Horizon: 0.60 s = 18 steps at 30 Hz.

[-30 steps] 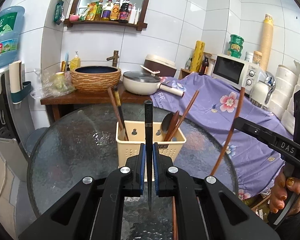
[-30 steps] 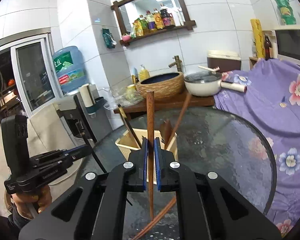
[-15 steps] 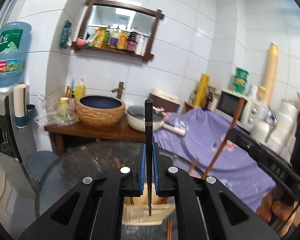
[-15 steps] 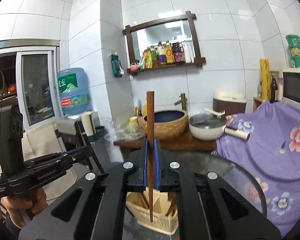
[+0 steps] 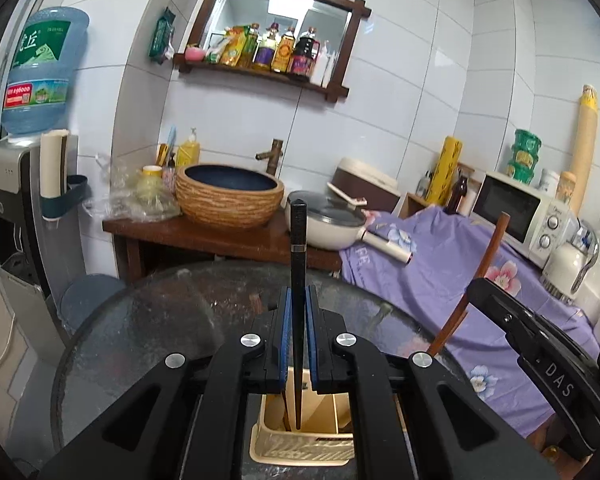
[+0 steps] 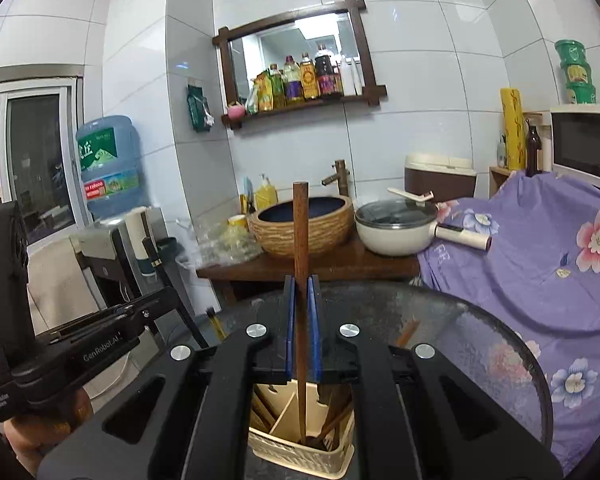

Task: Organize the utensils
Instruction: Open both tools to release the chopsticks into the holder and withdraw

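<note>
My left gripper (image 5: 298, 300) is shut on a black chopstick (image 5: 298, 264), held upright with its tip inside the cream utensil caddy (image 5: 300, 446) below. My right gripper (image 6: 302, 292) is shut on a brown wooden chopstick (image 6: 301, 240), held upright with its tip in the caddy (image 6: 300, 454), which holds several wooden utensils. The right gripper also shows at the right of the left wrist view (image 5: 540, 356), and the left gripper at the left of the right wrist view (image 6: 80, 352).
The caddy stands on a round glass table (image 5: 148, 320). Behind it a wooden counter (image 5: 204, 236) carries a woven basin (image 5: 228, 196) and a white pan (image 5: 328, 228). A purple floral cloth (image 6: 540, 264), a microwave (image 5: 516, 208) and a water dispenser (image 5: 16, 200) stand around.
Both grippers rose and tilted upward, then came over the caddy. The chopstick tips now sit inside its compartments.
</note>
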Tool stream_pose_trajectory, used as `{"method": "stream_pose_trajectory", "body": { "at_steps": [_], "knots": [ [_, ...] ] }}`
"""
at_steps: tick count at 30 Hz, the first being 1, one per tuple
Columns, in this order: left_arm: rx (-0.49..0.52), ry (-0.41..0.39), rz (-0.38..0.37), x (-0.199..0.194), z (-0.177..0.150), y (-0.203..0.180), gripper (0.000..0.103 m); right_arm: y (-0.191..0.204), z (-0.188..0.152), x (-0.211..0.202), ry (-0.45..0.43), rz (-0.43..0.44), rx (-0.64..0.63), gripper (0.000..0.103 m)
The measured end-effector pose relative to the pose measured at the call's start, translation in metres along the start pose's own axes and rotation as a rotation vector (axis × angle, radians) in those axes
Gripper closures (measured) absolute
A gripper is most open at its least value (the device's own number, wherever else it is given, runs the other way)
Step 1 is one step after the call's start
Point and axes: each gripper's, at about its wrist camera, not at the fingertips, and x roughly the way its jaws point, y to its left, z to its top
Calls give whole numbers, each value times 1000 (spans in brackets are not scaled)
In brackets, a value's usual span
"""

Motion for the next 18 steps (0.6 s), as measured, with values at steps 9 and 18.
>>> {"method": "stream_pose_trajectory", "body": {
  "at_steps": [9,18],
  "knots": [
    [34,81,2,20,-35,1,96,-8,-35,17,79,1,23,96],
    [50,144,4,35,-53,4,96,-10,-49,21,97,-2,18,96]
  ]
}}
